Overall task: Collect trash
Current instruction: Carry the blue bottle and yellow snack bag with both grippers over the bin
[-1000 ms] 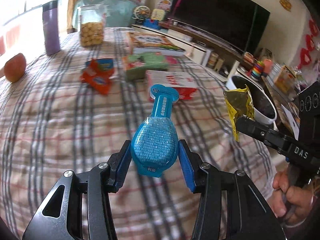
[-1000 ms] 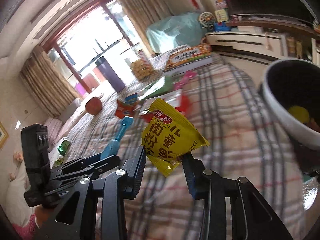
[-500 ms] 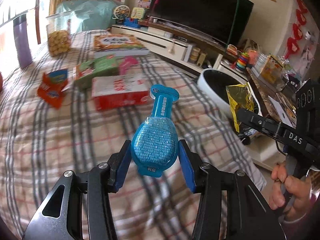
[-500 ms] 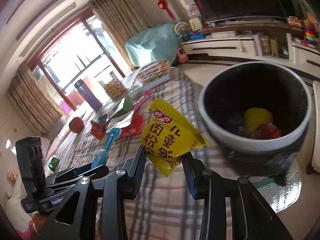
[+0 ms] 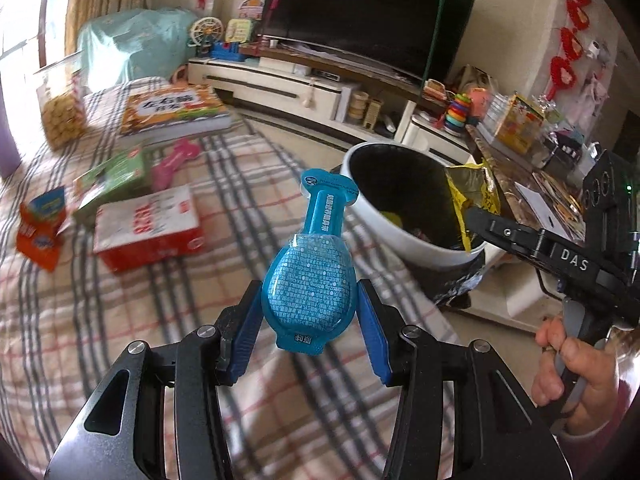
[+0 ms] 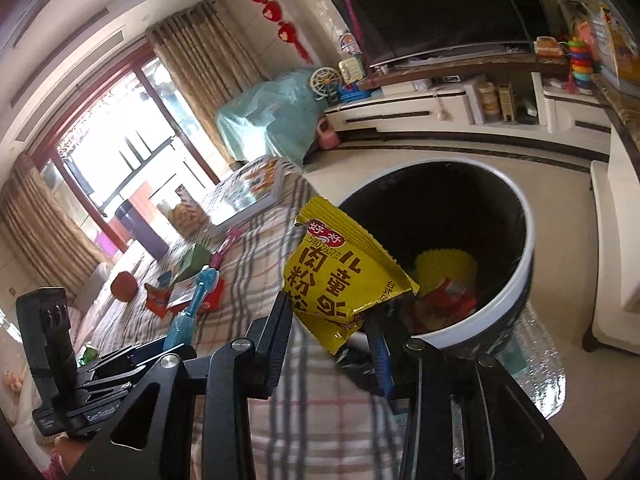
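My left gripper is shut on a blue bottle-shaped plastic package, held above the plaid tablecloth near its right edge. My right gripper is shut on a yellow snack bag, held at the near rim of a round white trash bin with a black inside. From the left wrist view the bin stands just right of the table, with the yellow bag over its right rim. Yellow and red trash lies inside the bin.
On the table lie a red-and-white box, a green box, an orange wrapper, a pink toy, a book and a cookie jar. A TV on a low cabinet stands behind the bin.
Both grippers have swung to the right, away from the table's middle and toward the bin. The bin now fills more of both views. Both grips are unchanged.
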